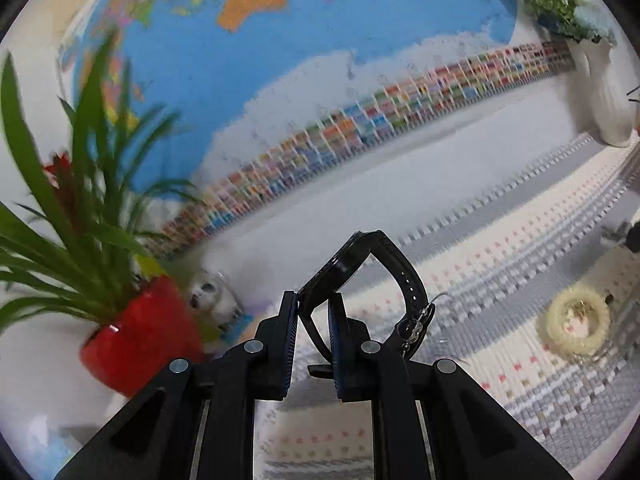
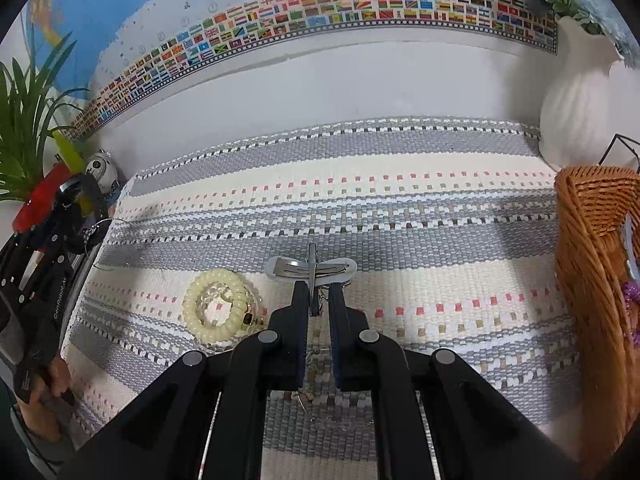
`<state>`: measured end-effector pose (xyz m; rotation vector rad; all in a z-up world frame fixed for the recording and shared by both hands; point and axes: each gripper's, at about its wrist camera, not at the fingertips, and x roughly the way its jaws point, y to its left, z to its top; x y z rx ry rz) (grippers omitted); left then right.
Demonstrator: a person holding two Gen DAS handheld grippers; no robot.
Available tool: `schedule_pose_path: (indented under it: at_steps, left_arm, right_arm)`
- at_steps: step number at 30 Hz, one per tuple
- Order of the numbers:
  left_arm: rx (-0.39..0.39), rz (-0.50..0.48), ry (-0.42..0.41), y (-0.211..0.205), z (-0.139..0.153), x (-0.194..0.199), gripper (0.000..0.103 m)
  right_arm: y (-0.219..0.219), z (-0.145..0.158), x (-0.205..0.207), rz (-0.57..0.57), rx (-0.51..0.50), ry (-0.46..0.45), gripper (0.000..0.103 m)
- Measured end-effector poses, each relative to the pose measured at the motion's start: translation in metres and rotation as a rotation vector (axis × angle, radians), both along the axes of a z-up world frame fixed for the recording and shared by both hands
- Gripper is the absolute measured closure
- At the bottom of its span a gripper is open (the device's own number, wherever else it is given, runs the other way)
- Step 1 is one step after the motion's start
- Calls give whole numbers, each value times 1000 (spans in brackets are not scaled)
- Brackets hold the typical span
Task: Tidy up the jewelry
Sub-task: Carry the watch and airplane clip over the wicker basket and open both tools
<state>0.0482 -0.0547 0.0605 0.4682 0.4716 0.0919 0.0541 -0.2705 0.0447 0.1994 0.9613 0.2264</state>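
Left gripper (image 1: 313, 300): jaws clenched on watch (image 1: 360, 276) strap, held above the mat's (image 2: 400, 208) left edge. Right gripper (image 2: 319, 292): jaws clenched on hair clip (image 2: 312, 268), long axis crosswise; basket (image 2: 592, 240) lies right, nearer this hand.

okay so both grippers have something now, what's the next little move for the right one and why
Probably carry the right gripper rightward to the wicker basket and release there. Its jaws are already closed on the silver hair clip, lifted over the woven mat, and the basket sits open at the right edge. The left gripper holds the black watch.
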Motion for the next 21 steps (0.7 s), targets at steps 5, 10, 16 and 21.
schedule_pose_path:
  at_steps: [5, 10, 16, 21]
  left_arm:
    - [-285, -162, 83, 21, 19, -3, 88]
    - [-237, -169, 84, 11, 15, -1, 88]
    - [-227, -176, 81, 8, 16, -5, 88]
    - [-237, -189, 73, 5, 20, -11, 88]
  right_arm:
    - [-1, 4, -3, 13, 24, -18, 93]
    - [0, 5, -4, 18, 32, -19, 93]
    - [2, 4, -5, 18, 29, -19, 93]
    - [0, 11, -9, 19, 39, -51, 93]
